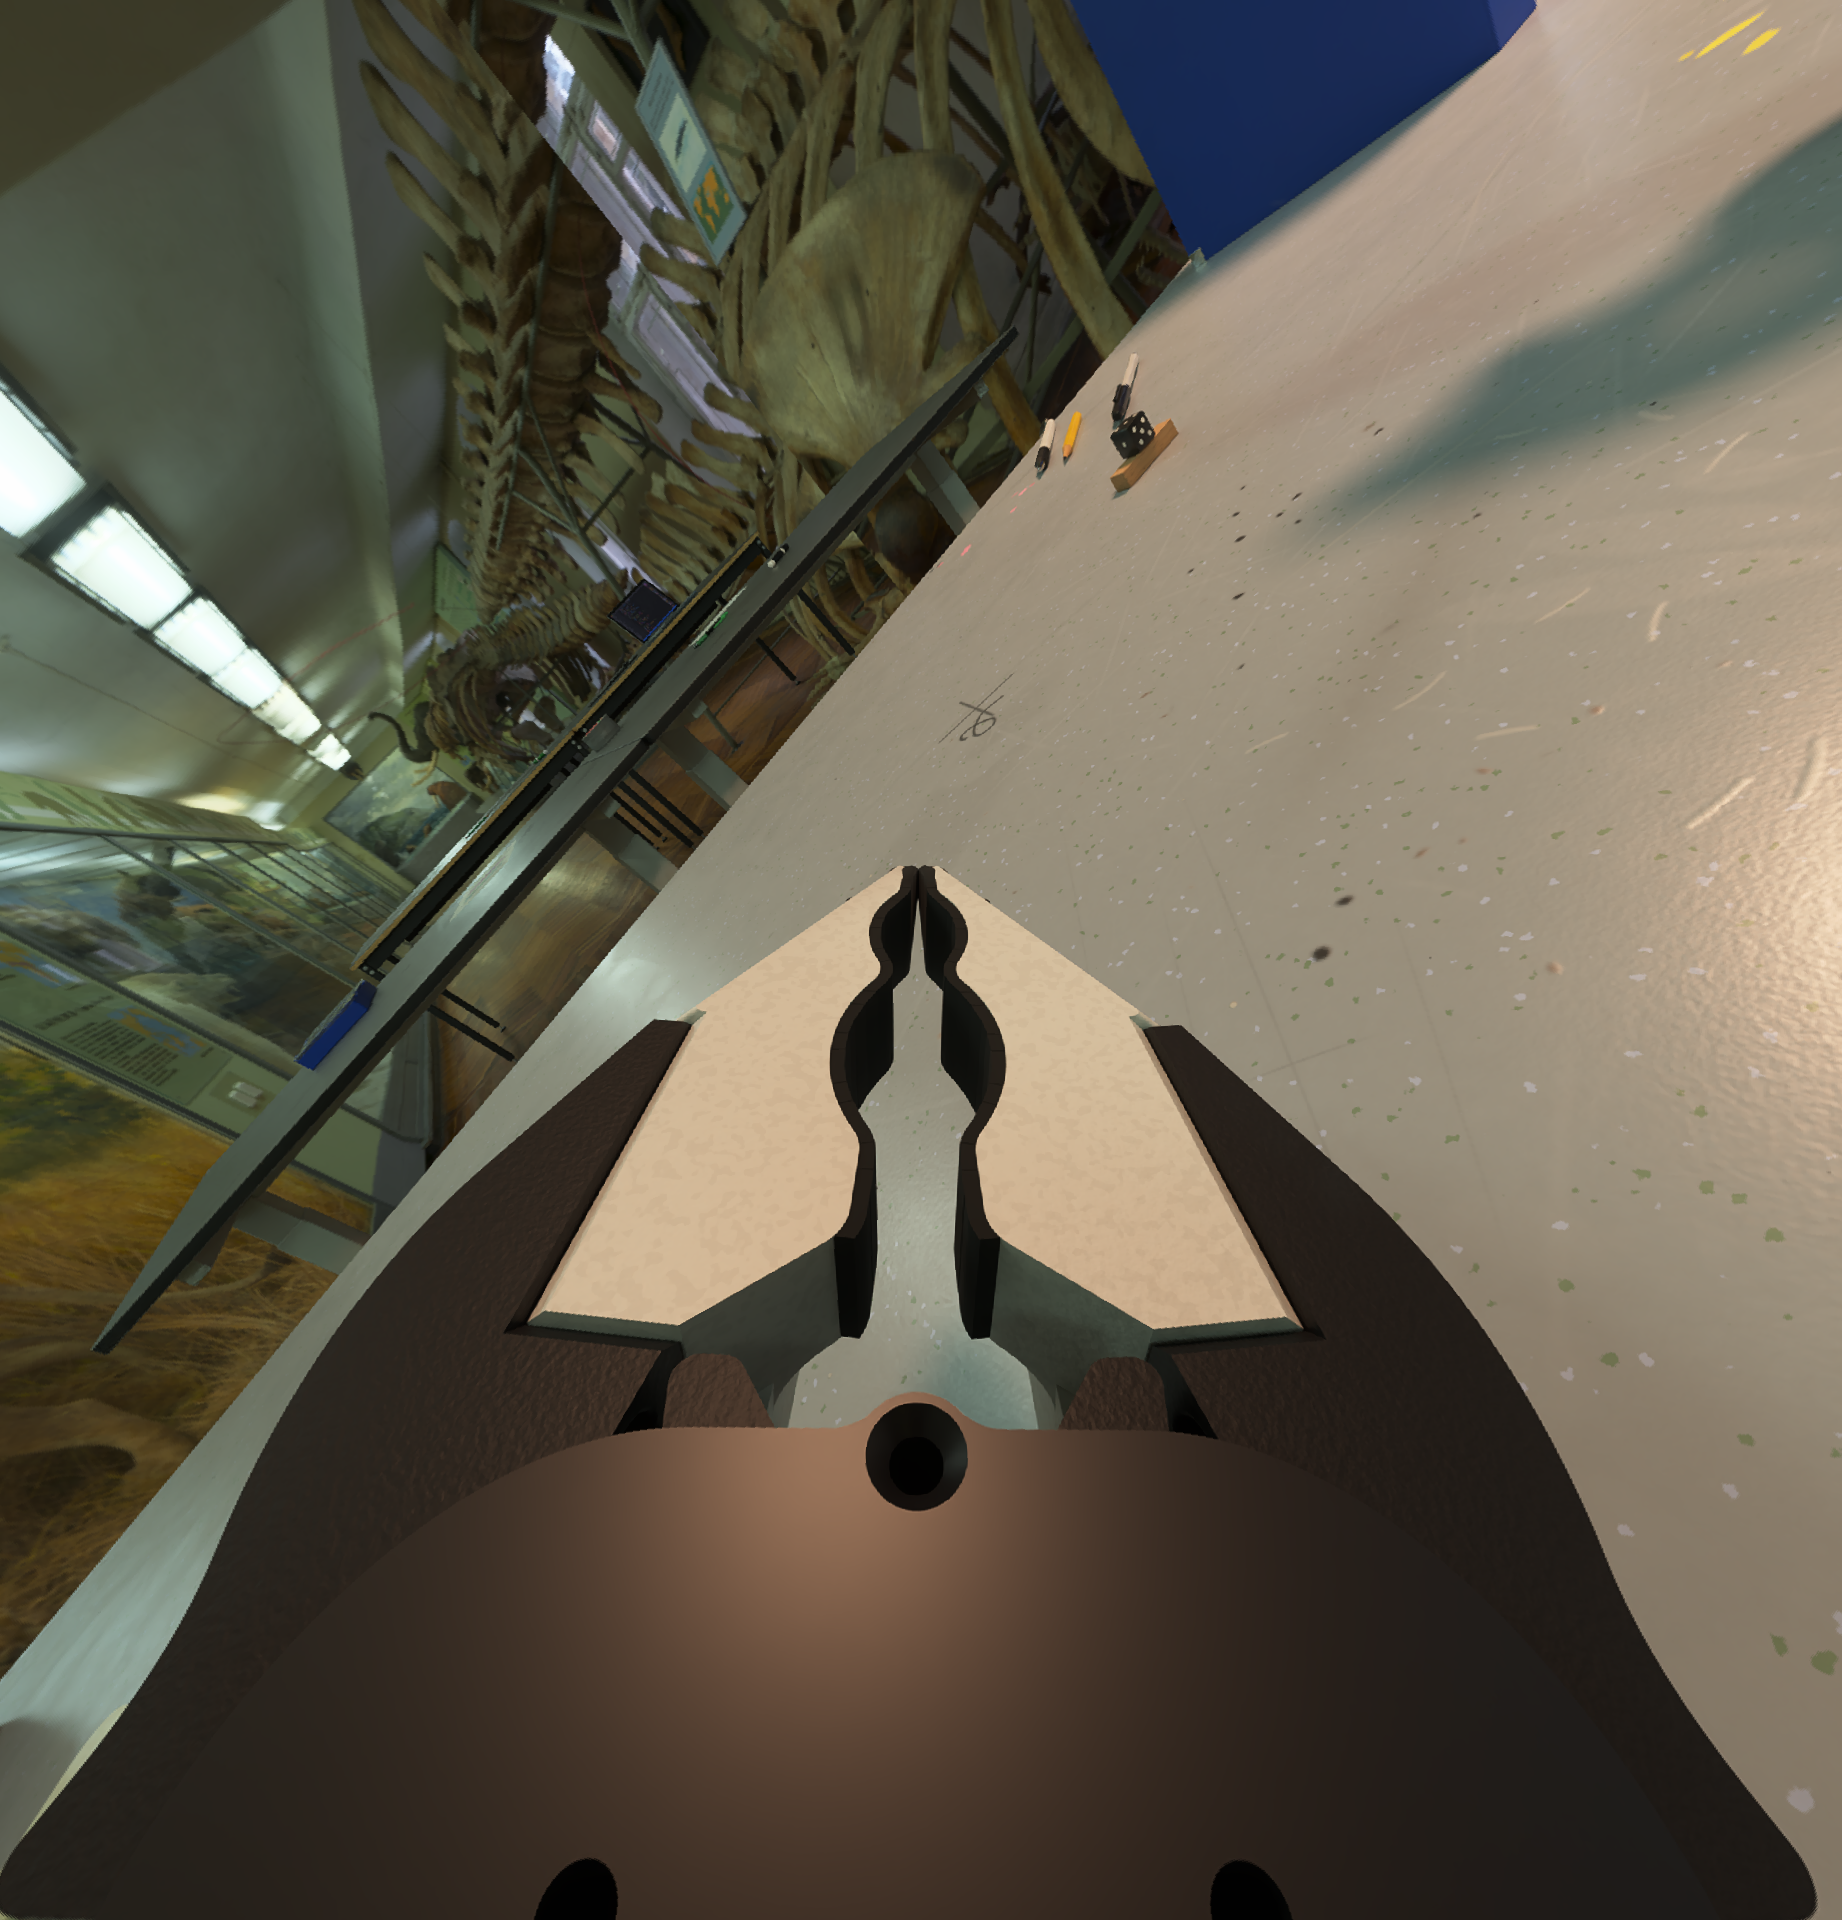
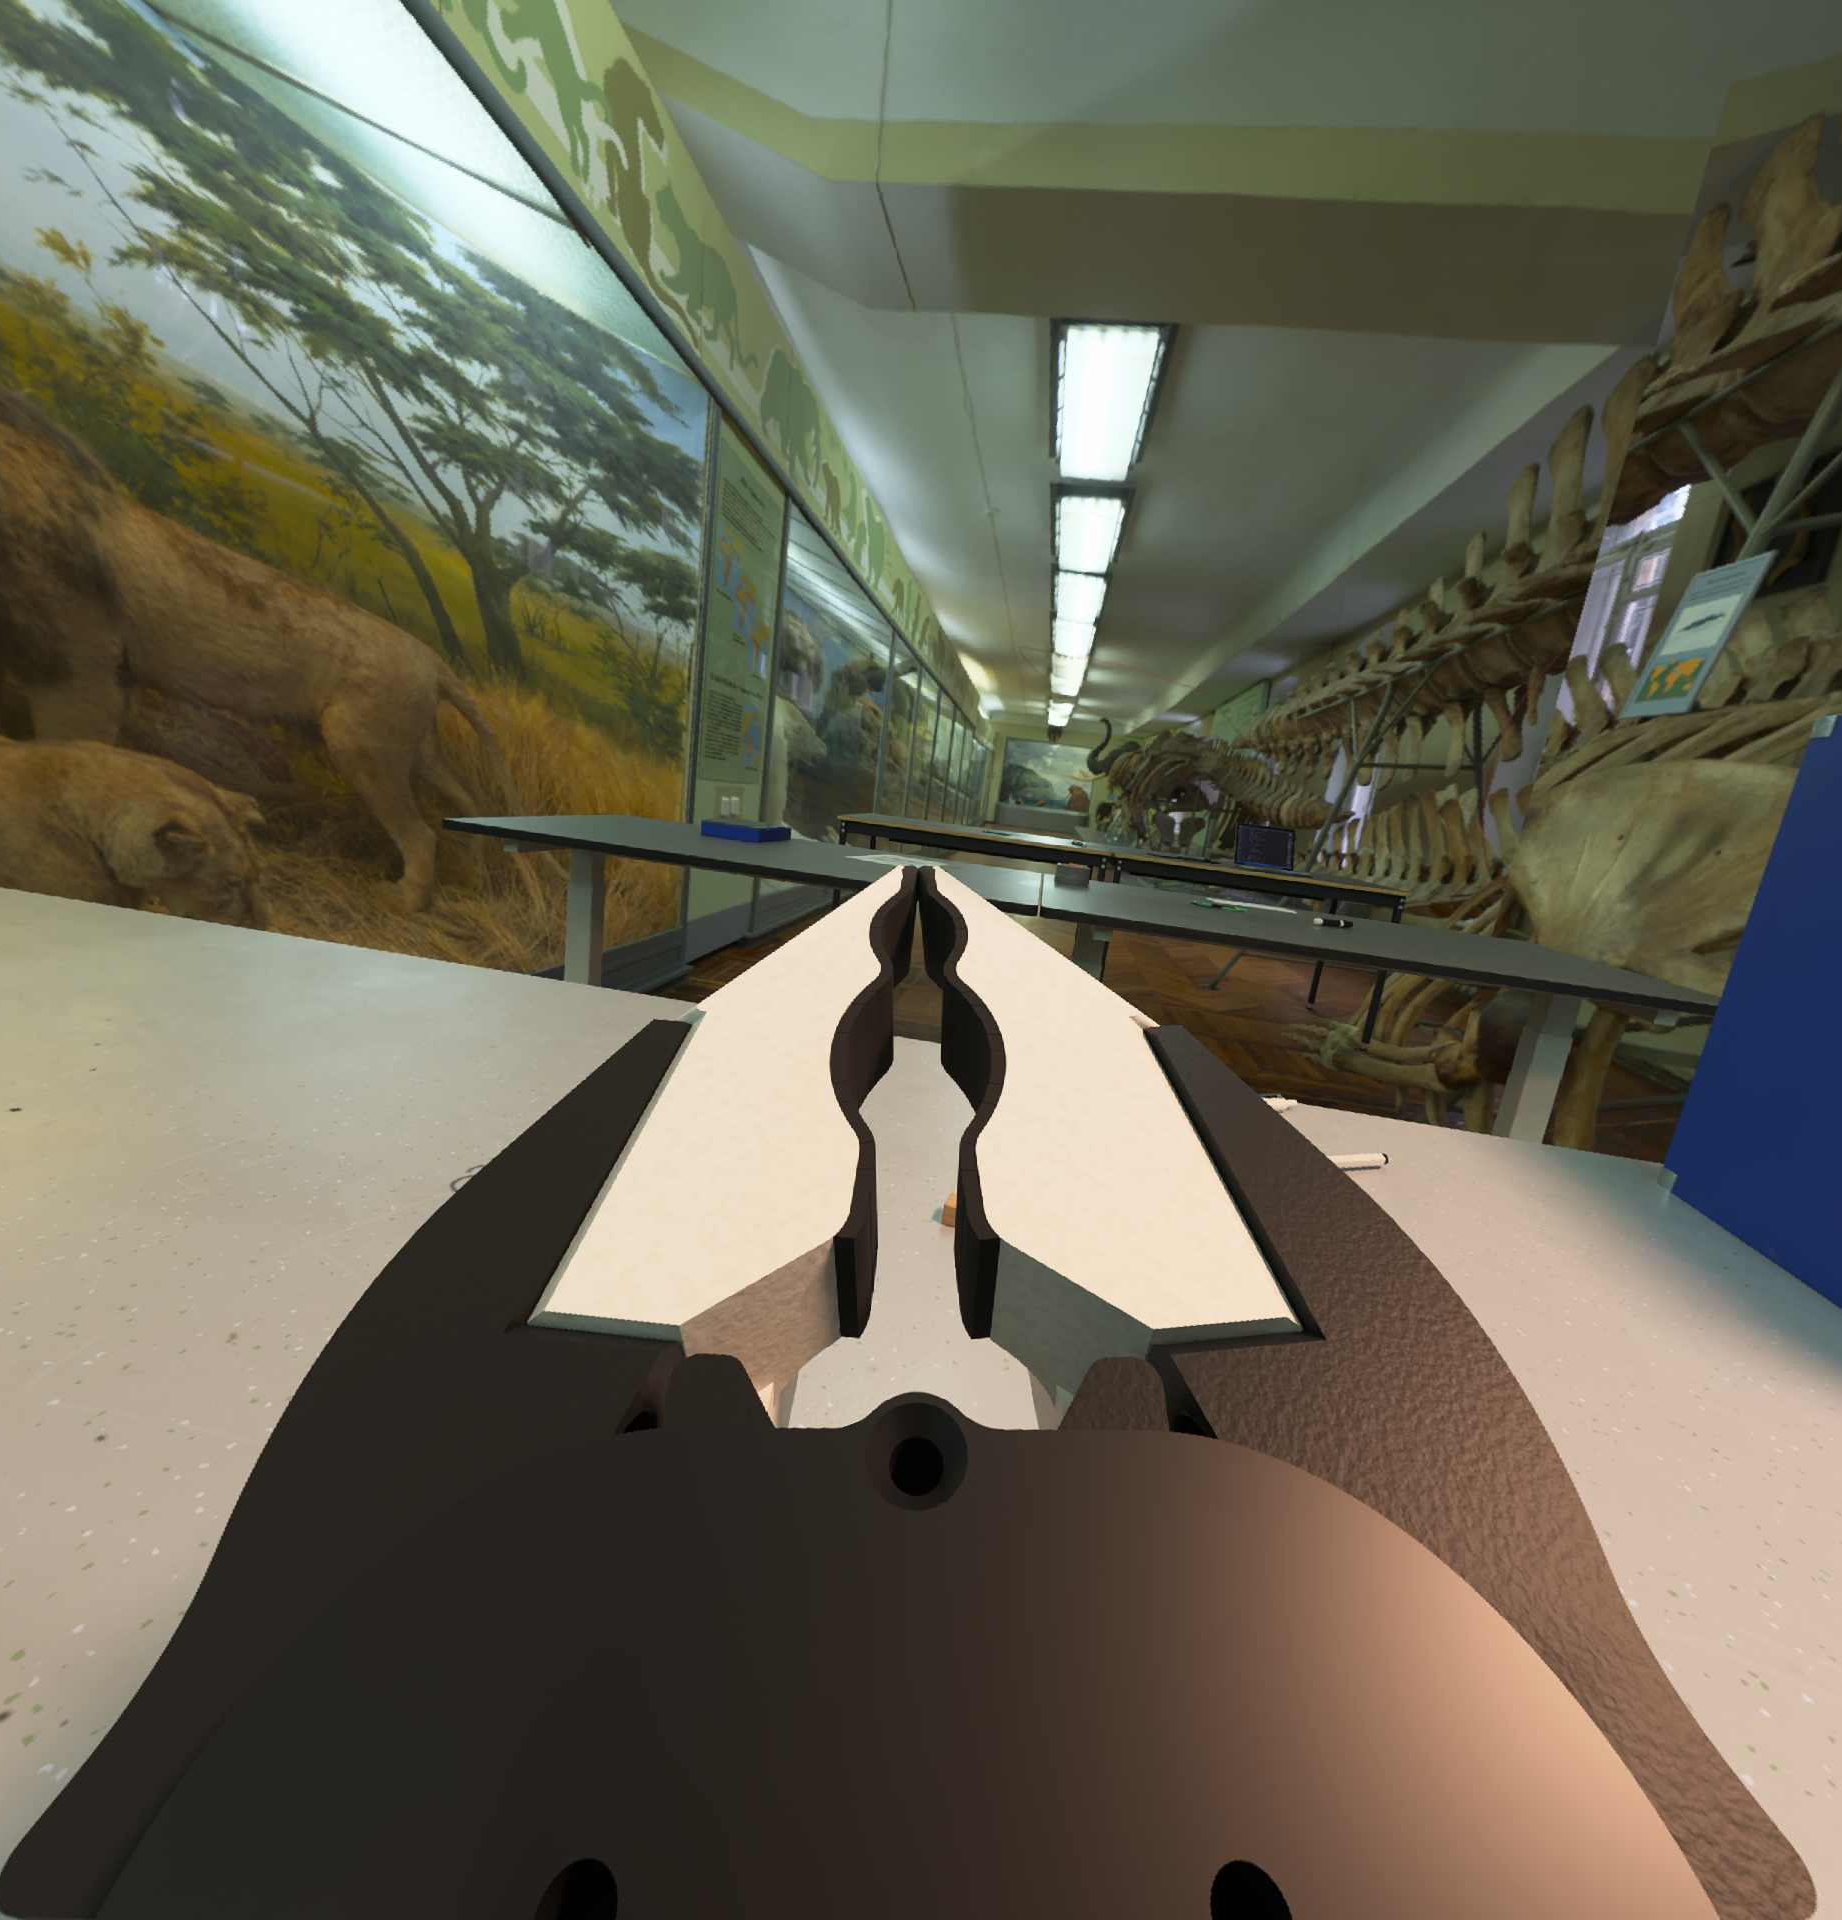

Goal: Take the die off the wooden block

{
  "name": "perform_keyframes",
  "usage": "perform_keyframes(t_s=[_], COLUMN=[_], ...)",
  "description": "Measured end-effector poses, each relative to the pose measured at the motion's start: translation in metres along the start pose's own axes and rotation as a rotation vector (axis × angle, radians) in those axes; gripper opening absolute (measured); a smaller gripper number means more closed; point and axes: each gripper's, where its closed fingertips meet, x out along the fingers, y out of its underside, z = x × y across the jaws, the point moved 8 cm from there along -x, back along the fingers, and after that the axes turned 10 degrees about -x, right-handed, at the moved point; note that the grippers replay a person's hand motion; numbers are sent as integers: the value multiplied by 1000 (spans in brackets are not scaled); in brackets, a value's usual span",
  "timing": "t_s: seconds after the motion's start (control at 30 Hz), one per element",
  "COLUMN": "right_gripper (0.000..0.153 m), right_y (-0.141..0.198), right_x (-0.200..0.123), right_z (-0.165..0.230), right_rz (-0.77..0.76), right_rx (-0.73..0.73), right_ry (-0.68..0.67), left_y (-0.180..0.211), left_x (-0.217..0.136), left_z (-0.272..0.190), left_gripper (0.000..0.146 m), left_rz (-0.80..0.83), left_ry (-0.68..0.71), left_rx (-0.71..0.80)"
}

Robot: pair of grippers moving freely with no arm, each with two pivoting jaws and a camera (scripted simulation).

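Museum displays fill the background of both views: large pale skeletons on metal frames, a painted savanna mural with brown animals, strip lights on the ceiling and long dark desks (image 2: pixel 1208 914) farther back. Nearest the cameras lies a pale grey speckled tabletop (image 1: pixel 1416 831), which runs diagonally through the left wrist view and fills the lower part of the right wrist view.

Toward the upper right of the left wrist view, far from the camera, a small black die with white dots (image 1: pixel 1133 433) sits on top of a flat light-brown wooden block (image 1: pixel 1145 462). A black-and-white marker (image 1: pixel 1126 387) lies just beyond the die. Left of the block lie a short yellow pencil (image 1: pixel 1072 434) and a second white marker with a black tip (image 1: pixel 1045 447), close together and apart from the block.

At the bottom centre of that view, the left gripper (image 1: pixel 918 878), dark brown with cream-faced fingers, has its jaws pressed together at the tips, holding nothing, well apart from the die.

The right gripper (image 2: pixel 918 878) has the same build, its jaws likewise closed tip to tip and empty. Through the slot between its fingers a small orange-brown bit (image 2: pixel 949 1208) shows on the tabletop; what it is cannot be told. A blue panel (image 2: pixel 1790 997) stands at the right edge.
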Motion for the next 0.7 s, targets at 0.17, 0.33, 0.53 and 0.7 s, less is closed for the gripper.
perform_keyframes(t_s=[0.17,0.33,0.53,0.7], right_gripper=[0,0,0,20], right_y=[0,0,16,47], right_x=[0,0,8,49], right_z=[0,0,-5,-25], right_rz=[-1,-2,114,379], right_rx=[4,4,-73,-72], right_ry=[0,0,-61,-445], left_y=[0,0,0,0], left_x=[0,0,0,1], left_z=[0,0,0,0], left_gripper=[0,0,0,0], left_rz=[3,4,4,10], left_ry=[1,2,-2,-4], left_rx=[-3,-6,-7,3])
